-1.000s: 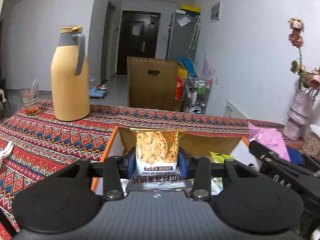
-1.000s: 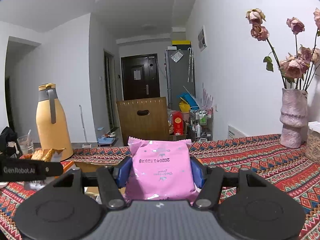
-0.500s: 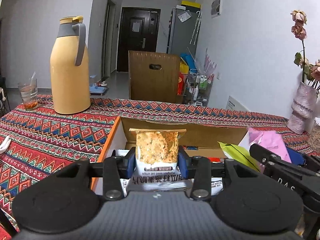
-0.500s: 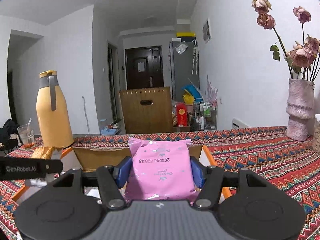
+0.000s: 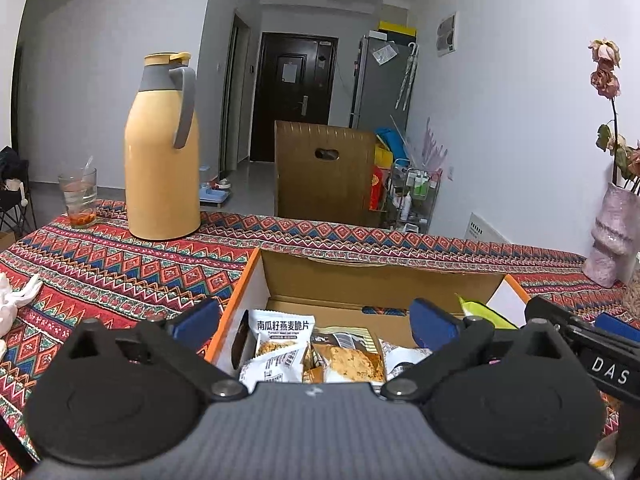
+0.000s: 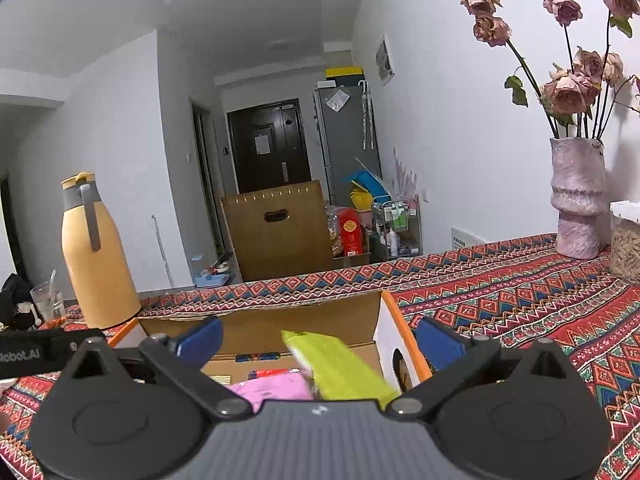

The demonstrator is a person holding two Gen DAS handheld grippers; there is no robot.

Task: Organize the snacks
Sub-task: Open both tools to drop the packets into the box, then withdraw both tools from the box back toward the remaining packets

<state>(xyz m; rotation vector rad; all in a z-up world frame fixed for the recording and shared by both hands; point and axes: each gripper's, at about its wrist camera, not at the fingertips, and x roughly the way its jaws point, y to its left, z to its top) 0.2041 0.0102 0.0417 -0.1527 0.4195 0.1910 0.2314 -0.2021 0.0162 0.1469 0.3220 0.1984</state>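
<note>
Both grippers hang over an open cardboard box on a table under a patterned cloth. The left gripper has its jaws opening, wide apart with nothing between the pads; below it the oat-crisp packets lie loose in the box. The right gripper likewise has its jaws opening and grips nothing; a pink packet and a green packet lie in the box beneath, the green one blurred, so its exact lie is uncertain.

In the left view, a yellow thermos jug stands at 10 o'clock, with a drinking glass to its left. A pink vase of dried roses stands at 2 o'clock in the right view, beside a jar cut off by the edge. A wooden chair back rises behind the table. The gripper bodies hide the box's near half.
</note>
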